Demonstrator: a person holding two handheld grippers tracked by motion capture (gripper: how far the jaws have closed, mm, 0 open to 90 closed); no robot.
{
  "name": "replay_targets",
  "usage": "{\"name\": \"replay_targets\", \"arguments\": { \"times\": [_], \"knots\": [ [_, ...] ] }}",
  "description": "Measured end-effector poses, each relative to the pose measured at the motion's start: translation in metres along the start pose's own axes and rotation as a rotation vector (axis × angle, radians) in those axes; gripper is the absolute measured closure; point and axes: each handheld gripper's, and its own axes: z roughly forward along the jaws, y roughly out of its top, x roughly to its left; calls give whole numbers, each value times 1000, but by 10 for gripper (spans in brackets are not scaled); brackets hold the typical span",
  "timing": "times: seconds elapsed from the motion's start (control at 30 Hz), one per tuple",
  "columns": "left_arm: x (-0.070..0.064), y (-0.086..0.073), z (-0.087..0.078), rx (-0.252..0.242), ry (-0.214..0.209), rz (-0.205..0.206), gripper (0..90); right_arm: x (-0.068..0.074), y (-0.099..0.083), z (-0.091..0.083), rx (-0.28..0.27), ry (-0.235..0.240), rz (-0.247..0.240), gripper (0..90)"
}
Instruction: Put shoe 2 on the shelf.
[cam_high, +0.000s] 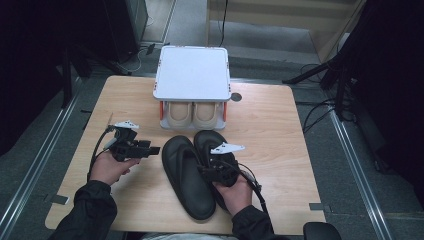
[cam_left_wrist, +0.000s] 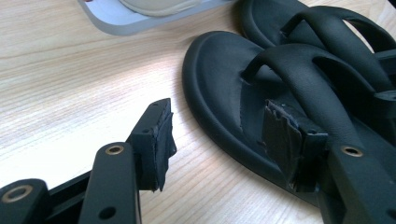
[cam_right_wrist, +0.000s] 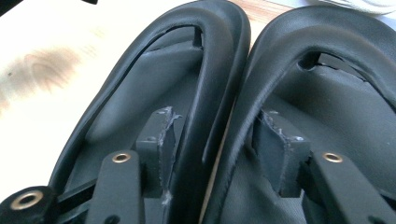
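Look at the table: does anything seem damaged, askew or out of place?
The pads on the left gripper look frayed and torn at their edges, likewise in the right gripper view. The black sandals lie neatly paired; nothing has spilled.

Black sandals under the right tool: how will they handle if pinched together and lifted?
Probably bendy: the black sandals look like soft moulded foam with thick straps. Likely light. The right tool straddles both inner edges, so the smooth matte sides may slip apart.
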Motion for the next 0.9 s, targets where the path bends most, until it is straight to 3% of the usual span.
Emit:
{"name": "replay_targets", "arguments": {
  "times": [0.2,0.33,0.47,0.63,0.77,0.83,0.9],
  "knots": [
    [-1,0,-1,-6,-1,2,436,4,3,12,2,-35,4,492],
    [-1,0,-1,-7,-1,-1,436,3,2,17,8,-30,23,526],
    [-2,0,-1,-6,0,-1,436,3,0,19,-2,-37,11,539],
    [-2,0,-1,-3,1,3,436,0,-1,19,0,-12,22,538],
    [-1,0,-1,-3,1,0,436,6,-2,20,-4,-56,-17,547],
    [-1,0,0,-1,1,0,436,5,-2,20,-6,-52,7,556],
    [-2,0,0,-1,0,3,436,5,-2,20,-5,-62,-1,578]
  ]
}}
